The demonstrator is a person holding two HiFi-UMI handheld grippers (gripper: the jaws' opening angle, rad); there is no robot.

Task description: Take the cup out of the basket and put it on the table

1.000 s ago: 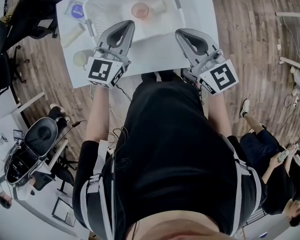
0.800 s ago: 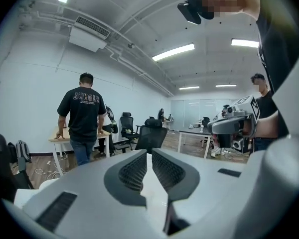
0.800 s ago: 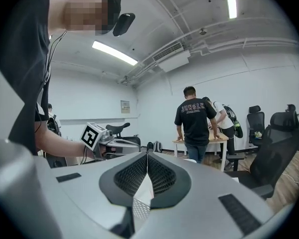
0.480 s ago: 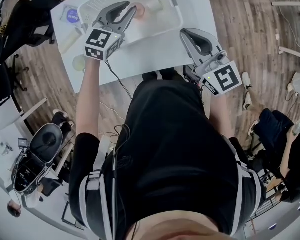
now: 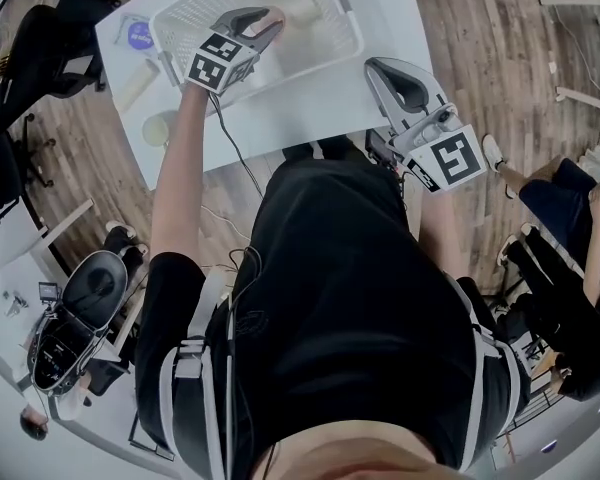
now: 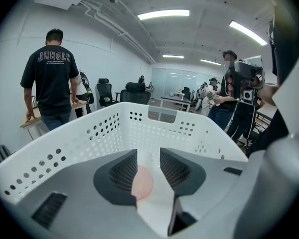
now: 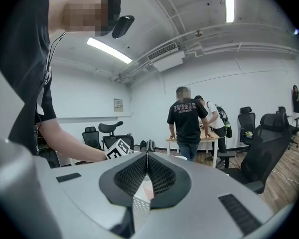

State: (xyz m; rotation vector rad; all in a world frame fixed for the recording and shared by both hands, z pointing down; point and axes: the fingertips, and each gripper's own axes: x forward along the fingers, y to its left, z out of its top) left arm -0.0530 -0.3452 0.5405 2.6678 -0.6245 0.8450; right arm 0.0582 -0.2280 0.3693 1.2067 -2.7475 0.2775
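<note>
In the upper left of the head view, the left gripper (image 5: 270, 26) is reaching down into the white basket (image 5: 195, 13). The bare forearm is stretching up the frame from the person's shoulder, and the gripper is tipping nose-down over the basket's near wall. Its jaws have just been opening and are now standing wide apart.

In the left gripper view, the pink cup (image 6: 142, 181) is sitting low between the two pads, straight ahead and slightly below them, on the basket floor. Neither pad is pressing on it, so nothing is held yet. Only a round pink outline is showing, so I cannot tell which way its long axis is running.

The coming move probably depends on the jaws staying either side of the cup while they sink a little further and close.

To the right, the right gripper (image 5: 377, 66) is waiting over the near edge of the table (image 5: 310, 98), well apart from the basket. It is pointing roughly level, with its jaws pressed together and empty. The left hand is clearly the nearer one.
</note>
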